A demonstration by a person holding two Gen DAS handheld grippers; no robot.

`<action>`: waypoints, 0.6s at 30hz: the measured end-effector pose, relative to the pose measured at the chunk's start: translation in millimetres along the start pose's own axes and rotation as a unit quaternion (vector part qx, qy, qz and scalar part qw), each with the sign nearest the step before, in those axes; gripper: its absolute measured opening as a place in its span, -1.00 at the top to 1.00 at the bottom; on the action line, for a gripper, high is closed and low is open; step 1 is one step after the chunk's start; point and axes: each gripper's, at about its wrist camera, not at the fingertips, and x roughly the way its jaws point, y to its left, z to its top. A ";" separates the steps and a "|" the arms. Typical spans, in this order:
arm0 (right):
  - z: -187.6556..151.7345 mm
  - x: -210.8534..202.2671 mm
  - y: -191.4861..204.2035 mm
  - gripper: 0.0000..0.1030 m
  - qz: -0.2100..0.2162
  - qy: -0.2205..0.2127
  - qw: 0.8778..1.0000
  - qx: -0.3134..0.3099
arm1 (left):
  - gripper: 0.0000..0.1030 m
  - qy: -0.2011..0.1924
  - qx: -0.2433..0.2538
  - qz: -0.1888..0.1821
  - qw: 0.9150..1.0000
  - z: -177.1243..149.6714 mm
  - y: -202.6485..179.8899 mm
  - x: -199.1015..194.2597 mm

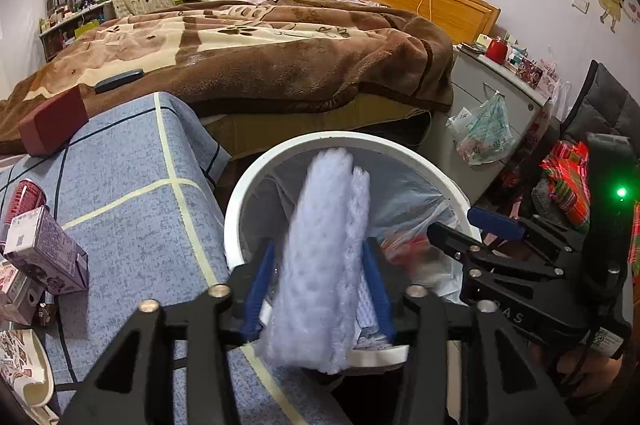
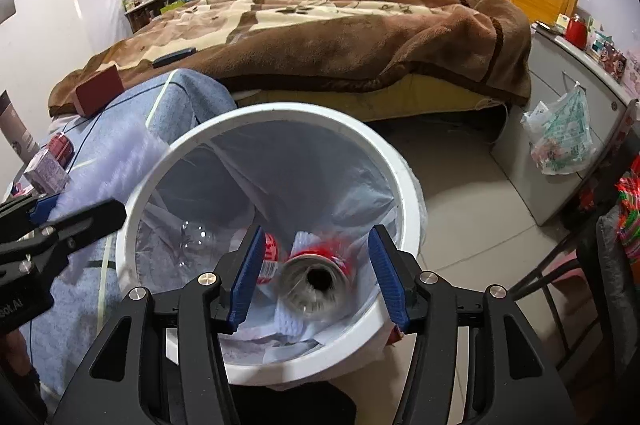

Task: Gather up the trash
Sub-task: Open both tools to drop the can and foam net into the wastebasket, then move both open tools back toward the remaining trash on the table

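Note:
A white round bin (image 1: 360,139) lined with a clear bag stands on the floor beside the bed. My left gripper (image 1: 318,277) hangs over its near rim, open, with a blurred white foam sheet (image 1: 324,225) upright between the blue pads and a small gap at the left pad. My right gripper (image 2: 316,265) is open over the bin (image 2: 280,113); a blurred red drink can (image 2: 316,281), seen end-on, lies between and below its pads, apart from both. Each gripper shows in the other's view: the right gripper (image 1: 468,225) and the left gripper (image 2: 80,205) with the foam sheet (image 2: 132,161).
On the blue checked sheet at left lie a red can (image 1: 26,195), a purple carton (image 1: 44,253), a paper cup (image 1: 24,377) and a maroon box (image 1: 52,121). A grey cabinet with a hanging plastic bag (image 1: 484,129) stands right. A clear bottle (image 2: 192,233) lies in the bin.

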 end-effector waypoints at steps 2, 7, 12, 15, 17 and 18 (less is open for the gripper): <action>0.3 -0.8 -0.8 -0.11 0.001 -0.002 1.000 -0.001 | -0.09 -0.003 -0.003 0.002 1.000 -0.8 1.0 -2.4; -0.2 -10.8 2.4 -0.11 0.002 -0.020 1.000 -0.005 | -0.10 -0.011 -0.009 0.004 1.000 -1.9 6.4 -10.9; 1.9 -18.0 8.8 -0.11 0.004 -0.035 0.999 -0.009 | -0.11 -0.023 -0.014 0.007 1.000 -5.7 13.0 -24.1; 1.9 -24.8 12.4 -0.11 0.008 -0.045 0.999 -0.010 | -0.11 -0.031 -0.017 0.010 0.999 -8.1 16.7 -33.5; 2.7 -27.9 16.5 -0.11 0.009 -0.051 0.999 -0.013 | -0.11 -0.036 -0.021 0.011 0.999 -10.2 20.5 -39.8; 2.6 -30.5 18.9 -0.11 0.008 -0.055 0.998 -0.014 | -0.11 -0.039 -0.022 0.013 0.999 -11.1 22.1 -42.5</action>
